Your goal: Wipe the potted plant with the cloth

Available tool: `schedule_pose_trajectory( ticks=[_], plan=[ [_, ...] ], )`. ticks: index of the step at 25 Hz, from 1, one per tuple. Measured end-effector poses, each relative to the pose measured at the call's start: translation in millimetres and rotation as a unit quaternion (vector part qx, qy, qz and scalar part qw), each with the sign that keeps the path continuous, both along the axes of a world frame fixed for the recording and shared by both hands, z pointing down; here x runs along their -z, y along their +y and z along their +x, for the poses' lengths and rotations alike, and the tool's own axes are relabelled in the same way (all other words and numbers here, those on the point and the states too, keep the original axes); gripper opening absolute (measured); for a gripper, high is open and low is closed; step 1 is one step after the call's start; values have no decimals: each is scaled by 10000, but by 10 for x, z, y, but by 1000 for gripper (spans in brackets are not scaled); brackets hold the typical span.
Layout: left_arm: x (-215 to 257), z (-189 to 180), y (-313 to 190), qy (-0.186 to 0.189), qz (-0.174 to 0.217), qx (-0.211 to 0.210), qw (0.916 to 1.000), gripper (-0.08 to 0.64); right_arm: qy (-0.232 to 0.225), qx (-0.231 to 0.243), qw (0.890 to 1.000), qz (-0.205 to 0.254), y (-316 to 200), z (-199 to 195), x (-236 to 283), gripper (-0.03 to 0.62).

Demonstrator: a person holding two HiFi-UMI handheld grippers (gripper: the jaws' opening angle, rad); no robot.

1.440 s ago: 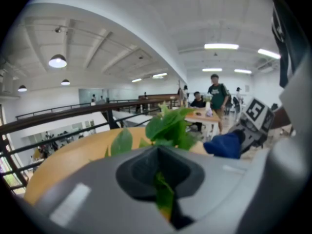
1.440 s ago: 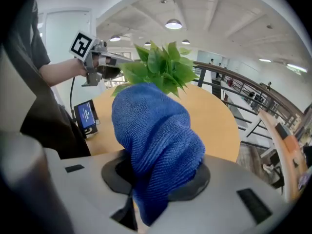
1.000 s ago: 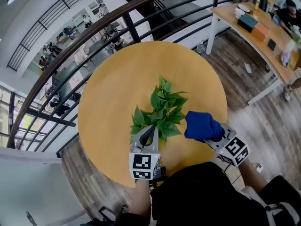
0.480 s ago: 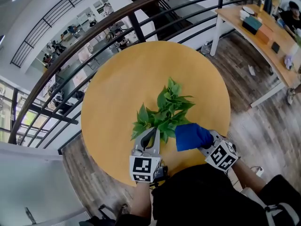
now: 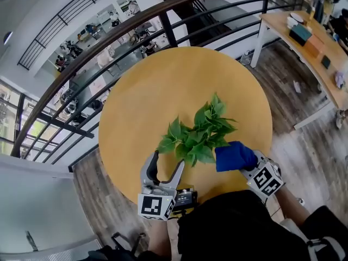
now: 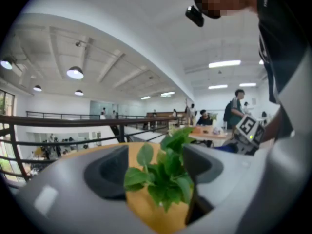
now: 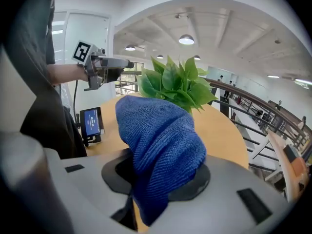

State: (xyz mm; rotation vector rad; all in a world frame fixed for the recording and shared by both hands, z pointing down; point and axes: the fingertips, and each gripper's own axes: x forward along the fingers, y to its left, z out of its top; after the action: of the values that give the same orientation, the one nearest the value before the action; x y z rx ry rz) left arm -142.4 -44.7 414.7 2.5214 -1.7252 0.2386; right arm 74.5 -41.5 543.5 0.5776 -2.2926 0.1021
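Plant (image 5: 198, 137) stands on the round table (image 5: 163, 86), toward your edge & a bit right of centre. Leaves cover the pot, so no view shows it or what's in it.

Far left, past the dark railing (image 5: 168, 32), you look down on a lower hall (image 5: 70, 53) w/ people. The railing curves round the table's far side, well apart from the plant.

Your L gripper (image 5: 167, 161) is over the near-left part of the table, pointing at the plant. Its jaws have just been opening & now stand roughly halfway apart. In the left gripper view the leaves show through the gap, but neither pad presses on them, so it holds nothing. In the head view its right fingertip is just beside the lowest leaf; can't tell if they touch. Its line to the plant runs over bare tabletop.

Just right of that gripper, by the table's near edge, a small screen (image 7: 91, 122) on a stand is lit blue.

Right of the plant, the blue cloth (image 5: 232, 155) is bunched up & clamped in your R gripper (image 5: 247, 165). The jaws are closed on it, w/ the wad bulging up over them. The cloth sits edge to edge w/ the plant's near-right leaves in the head view; contact not certain.

Far right, on the wood floor (image 5: 304, 140), a long desk (image 5: 283, 20) carries boxes (image 5: 302, 34) & small bits too small to name.
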Motion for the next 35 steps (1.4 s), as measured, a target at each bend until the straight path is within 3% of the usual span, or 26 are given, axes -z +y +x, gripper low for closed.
schedule_pose_trajectory(
  ticks=[5,8,10,13,15,21,23,26,29,35],
  plan=[
    [-484,-466,70,-235,-130,176,9995,413,-358,-111,9992,-100,17,67,59,135],
    [-971,-596,68,-507,-400,-190,9977,426,-327,-214,9992,-73,18,161,60,135],
    [-1349,-590,8,-483,-738,-526,9947,426,-348,-219,9991,-79,19,191,82,135],
    [-1850,-424,-117,-501,-1202,-1063,9858,442,-339,-187,9992,-56,23,203,133,135],
    [-2029,-269,-224,-485,-1255,-1303,9823,447,-350,-212,9992,-20,-5,197,192,135],
    [-2031,93,-499,5,-919,-1784,9797,448,-477,-165,9987,-40,-16,136,434,135],
    [-2026,252,-506,-29,-871,-2025,9754,446,-589,-125,9982,77,0,95,594,135],
    [-2005,490,-458,-124,-849,-2355,9681,391,-1141,-179,9928,305,-78,11,1019,135],
    [-1996,533,-460,-67,-882,-2405,9666,362,-1530,-174,9867,526,-215,-98,1397,135],
    [-2004,531,-473,-57,-914,-2407,9663,344,-1333,-232,9864,931,-464,-189,1607,135]
  ],
)
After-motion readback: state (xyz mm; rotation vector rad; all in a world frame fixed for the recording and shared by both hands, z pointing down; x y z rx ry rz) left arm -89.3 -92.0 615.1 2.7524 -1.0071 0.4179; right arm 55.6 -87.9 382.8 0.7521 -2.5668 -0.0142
